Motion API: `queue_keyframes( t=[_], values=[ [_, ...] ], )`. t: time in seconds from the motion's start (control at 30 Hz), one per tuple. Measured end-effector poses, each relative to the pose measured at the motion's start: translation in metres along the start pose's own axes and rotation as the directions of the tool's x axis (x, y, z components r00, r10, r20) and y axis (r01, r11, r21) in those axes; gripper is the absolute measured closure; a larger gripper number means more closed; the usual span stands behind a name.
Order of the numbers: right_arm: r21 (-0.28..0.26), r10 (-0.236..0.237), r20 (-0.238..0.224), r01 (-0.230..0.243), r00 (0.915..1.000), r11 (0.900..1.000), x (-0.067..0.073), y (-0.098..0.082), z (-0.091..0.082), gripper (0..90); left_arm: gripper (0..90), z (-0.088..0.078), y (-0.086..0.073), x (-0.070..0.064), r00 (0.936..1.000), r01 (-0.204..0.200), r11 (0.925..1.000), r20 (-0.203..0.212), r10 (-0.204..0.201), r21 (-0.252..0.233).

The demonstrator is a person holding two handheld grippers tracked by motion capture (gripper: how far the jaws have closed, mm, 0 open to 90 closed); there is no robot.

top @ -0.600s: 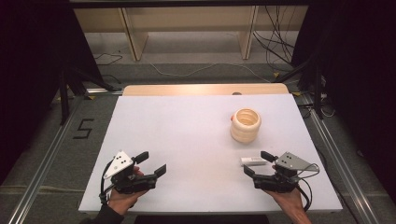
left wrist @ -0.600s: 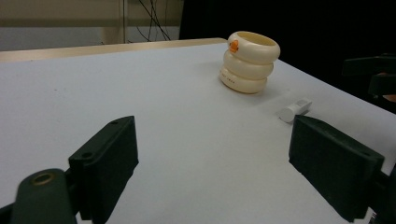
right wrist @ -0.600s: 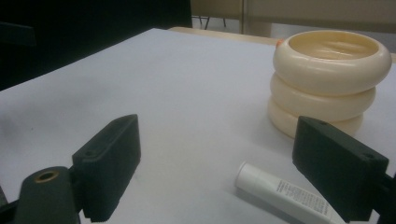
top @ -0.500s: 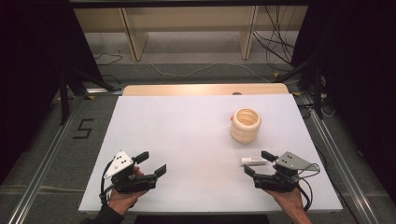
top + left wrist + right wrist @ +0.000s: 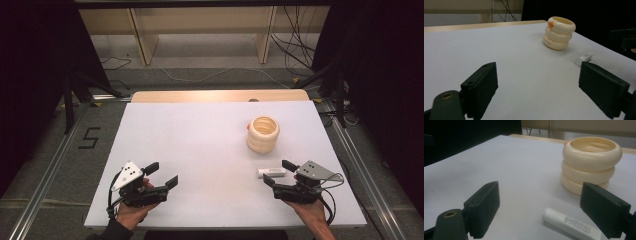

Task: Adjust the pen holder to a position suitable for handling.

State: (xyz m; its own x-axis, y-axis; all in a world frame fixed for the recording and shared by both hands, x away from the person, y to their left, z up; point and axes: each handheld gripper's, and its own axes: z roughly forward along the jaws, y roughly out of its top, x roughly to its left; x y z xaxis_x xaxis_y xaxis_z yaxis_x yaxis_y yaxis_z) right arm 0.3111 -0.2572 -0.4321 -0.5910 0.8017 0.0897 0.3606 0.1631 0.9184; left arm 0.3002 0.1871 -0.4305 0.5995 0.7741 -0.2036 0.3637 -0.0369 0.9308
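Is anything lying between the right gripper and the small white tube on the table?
Nothing visible does. The right gripper is open, with the white tube lying flat on bare table just ahead of it. The cream ringed holder stands farther back, beyond the tube.

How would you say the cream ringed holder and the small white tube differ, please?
The cream ringed holder stands upright with an open top; the small white tube lies flat on its side. The holder is wider and taller, the tube slim. The holder is cream, the tube white with print. Both rest on the white table, untouched.
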Motion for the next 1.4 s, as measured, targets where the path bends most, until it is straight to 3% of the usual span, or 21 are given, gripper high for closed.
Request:
queue_keyframes(
  t=[0.23,0.43,0.67,1.1,1.27,1.4],
  values=[
    [-0.010,-0.008,0.021,0.008,0.9998,1.000,-0.004,0.004,-0.001,17.2,14.9,0.001,0.001,0.000,0.9998,0.004,1.0000,-0.019,-0.004,0.005],
    [-0.021,-0.007,0.047,0.008,0.9989,1.000,-0.011,0.009,-0.003,20.0,14.9,0.001,0.004,0.004,0.9983,0.034,0.9994,-0.047,-0.033,0.008],
    [-0.008,0.012,0.100,-0.011,0.9949,1.000,-0.031,0.014,-0.001,24.8,14.9,0.002,0.006,0.004,0.9976,0.036,0.9994,-0.060,-0.036,0.003],
    [0.026,0.035,0.147,-0.040,0.9885,0.999,-0.055,0.018,0.010,26.6,14.8,0.002,0.007,0.004,0.9966,0.037,0.9993,-0.073,-0.037,-0.004],
    [0.043,0.039,0.171,-0.047,0.9845,0.998,-0.064,0.019,0.016,30.0,14.8,0.003,0.007,0.004,0.9964,0.040,0.9992,-0.074,-0.040,-0.003],
    [0.046,0.033,0.190,-0.042,0.9812,0.998,-0.069,0.020,0.019,38.7,14.9,0.003,0.007,0.004,0.9965,0.041,0.9991,-0.072,-0.041,-0.002]
  ],
)
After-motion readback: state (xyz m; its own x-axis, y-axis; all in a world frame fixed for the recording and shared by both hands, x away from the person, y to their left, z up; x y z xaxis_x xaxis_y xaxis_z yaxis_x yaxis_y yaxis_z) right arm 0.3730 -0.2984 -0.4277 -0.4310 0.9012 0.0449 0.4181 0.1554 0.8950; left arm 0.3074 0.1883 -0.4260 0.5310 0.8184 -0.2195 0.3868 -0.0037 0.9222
